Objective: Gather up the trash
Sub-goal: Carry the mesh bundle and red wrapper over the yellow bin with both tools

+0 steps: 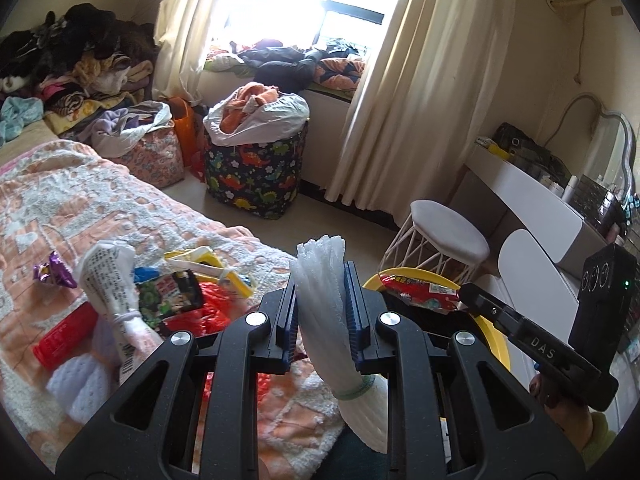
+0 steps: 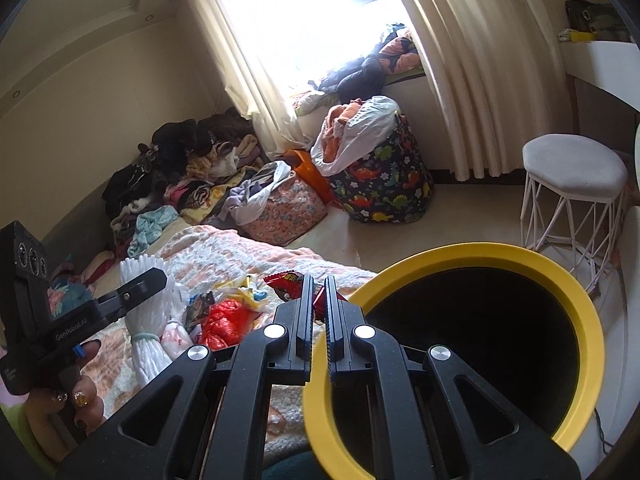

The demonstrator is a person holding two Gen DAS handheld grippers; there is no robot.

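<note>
Left gripper (image 1: 322, 300) clamped on a white foam net sleeve (image 1: 324, 280), blue finger pads pressed against both its sides, the sleeve's fanned top poking above the fingers and a green rubber band (image 1: 354, 392) cinched round it lower down. Same sleeve (image 2: 146, 300) seen from the right wrist camera, held up over the bed beside the left hand (image 2: 64, 404).

Right gripper (image 2: 319, 300) closed tight on a red snack wrapper (image 2: 288, 282), fingers nearly together with only the crumpled foil pinched between them. Wrapper (image 1: 420, 290) held just at the yellow rim of the round trash bin (image 2: 576, 304), dark inside, sitting right of the bed and directly under the right fingers' near edge.

More trash left lying on the bed's peach and white blanket (image 1: 100, 200): a rolled white printed wrapper (image 1: 108, 276), a dark snack packet (image 1: 168, 292), a crumpled red plastic bag (image 1: 216, 304), a yellow and white wrapper (image 1: 200, 258), a small purple foil wrapper (image 1: 54, 272), a red flat pack (image 1: 64, 338) and another white foam net (image 1: 84, 384).

Further out, on the floor: a white wire-legged stool (image 1: 444, 236), a dinosaur-print basket (image 1: 256, 168) stuffed with orange cloth in a white bag, a pink floral bag (image 1: 156, 156). White desk (image 1: 532, 192) on the right, cream curtains (image 1: 420, 80) at the bright window, clothes heaped at the bed's far end (image 1: 68, 56).
</note>
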